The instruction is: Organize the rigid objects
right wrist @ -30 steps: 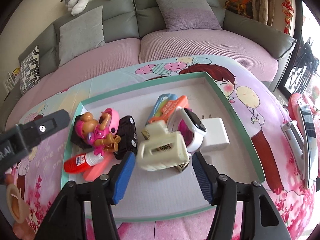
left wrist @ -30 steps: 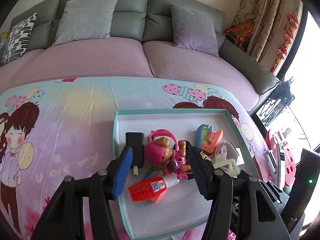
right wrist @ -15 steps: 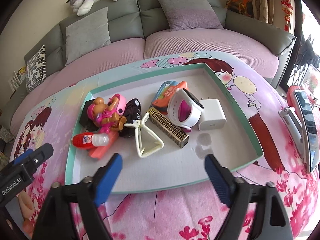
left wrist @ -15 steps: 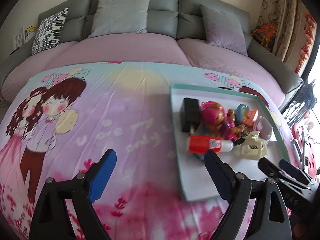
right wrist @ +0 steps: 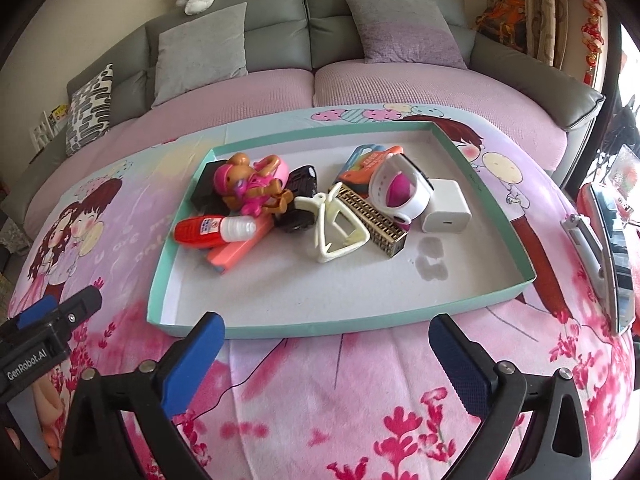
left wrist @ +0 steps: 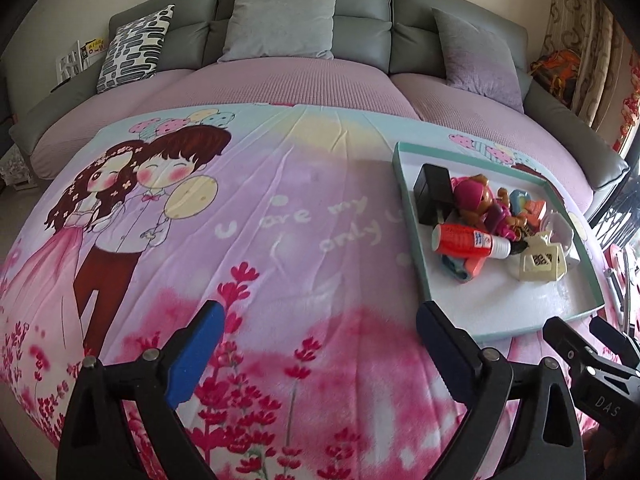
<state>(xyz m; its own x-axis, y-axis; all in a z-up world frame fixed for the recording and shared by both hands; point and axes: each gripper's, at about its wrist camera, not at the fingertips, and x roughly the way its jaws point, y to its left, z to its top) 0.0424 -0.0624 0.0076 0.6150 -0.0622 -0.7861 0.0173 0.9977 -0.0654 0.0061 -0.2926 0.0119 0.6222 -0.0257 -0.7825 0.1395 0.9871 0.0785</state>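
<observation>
A teal-rimmed tray point(right wrist: 192, 322) on the cloth-covered table holds a pink toy dog point(right wrist: 248, 184), a red glue bottle point(right wrist: 204, 230), a cream hair clip point(right wrist: 336, 224), a white and pink watch point(right wrist: 400, 192), a white charger point(right wrist: 446, 206) and other small items. My right gripper point(right wrist: 326, 328) hovers just in front of the tray's near rim. Its jaws are opening and nothing is between them. My left gripper point(left wrist: 318, 320) is over bare cloth to the left of the tray point(left wrist: 416, 248), jaws also opening and empty. The left wrist view shows the glue bottle point(left wrist: 460, 240) and clip point(left wrist: 540, 262).
A grey sofa point(right wrist: 280, 12) with cushions and a plush toy curves behind the table. A red and silver device point(right wrist: 600, 248) lies at the table's right edge. Left of the tray is a wide stretch of cartoon-printed cloth point(left wrist: 240, 220).
Both grippers have opened wide and drawn back from the tray. The right one let go of the cream clip, which now lies in the tray. The left one swung out to the left.
</observation>
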